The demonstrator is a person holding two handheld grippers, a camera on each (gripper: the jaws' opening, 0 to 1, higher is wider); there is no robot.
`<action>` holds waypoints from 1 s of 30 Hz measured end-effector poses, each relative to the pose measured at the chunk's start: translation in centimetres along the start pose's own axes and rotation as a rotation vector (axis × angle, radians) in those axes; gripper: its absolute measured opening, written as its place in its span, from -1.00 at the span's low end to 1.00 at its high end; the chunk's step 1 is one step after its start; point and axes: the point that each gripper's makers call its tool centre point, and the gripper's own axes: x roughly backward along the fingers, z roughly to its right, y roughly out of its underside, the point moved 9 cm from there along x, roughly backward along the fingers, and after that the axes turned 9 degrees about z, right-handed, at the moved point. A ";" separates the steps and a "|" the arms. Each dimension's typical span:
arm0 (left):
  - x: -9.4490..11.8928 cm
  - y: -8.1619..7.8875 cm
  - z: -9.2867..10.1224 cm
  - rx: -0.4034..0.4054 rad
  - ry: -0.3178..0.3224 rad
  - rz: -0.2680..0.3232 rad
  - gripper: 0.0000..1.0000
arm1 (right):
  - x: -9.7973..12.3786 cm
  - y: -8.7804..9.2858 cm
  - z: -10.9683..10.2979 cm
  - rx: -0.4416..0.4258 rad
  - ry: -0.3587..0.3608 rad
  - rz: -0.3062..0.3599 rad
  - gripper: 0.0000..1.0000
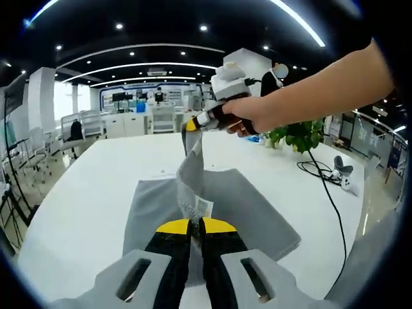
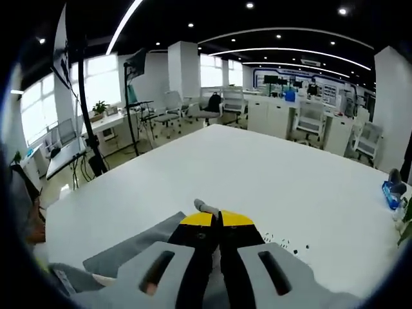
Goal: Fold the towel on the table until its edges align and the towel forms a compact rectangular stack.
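towel on white table, edge lifted (both tools clamped)

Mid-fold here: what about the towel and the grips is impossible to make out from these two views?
- Left gripper view: towel's near edge, hidden behind the left gripper.
- Right gripper view: how much cloth the right gripper pinches; its shut fingers cover it.
- Left gripper view: towel label's print, too small.
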 end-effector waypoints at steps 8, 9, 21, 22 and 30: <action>-0.2 0.8 -0.9 0.001 -0.010 -0.022 -0.90 | -1.3 0.5 -1.0 -0.007 -0.017 -0.009 -1.00; -0.2 0.9 -0.9 0.006 -0.011 -0.024 -0.90 | -1.5 0.6 -1.1 -0.008 -0.018 -0.009 -1.00; -0.2 3.5 -2.1 0.025 -0.022 -0.074 -0.90 | -2.9 2.2 -2.8 -0.007 -0.061 -0.038 -1.00; -0.1 3.7 -2.3 0.023 -0.024 -0.076 -0.90 | -3.1 2.2 -2.9 -0.005 -0.065 -0.039 -1.00; -0.3 4.7 -3.1 0.027 -0.034 -0.097 -0.90 | -3.9 2.9 -3.3 -0.015 -0.085 -0.043 -1.00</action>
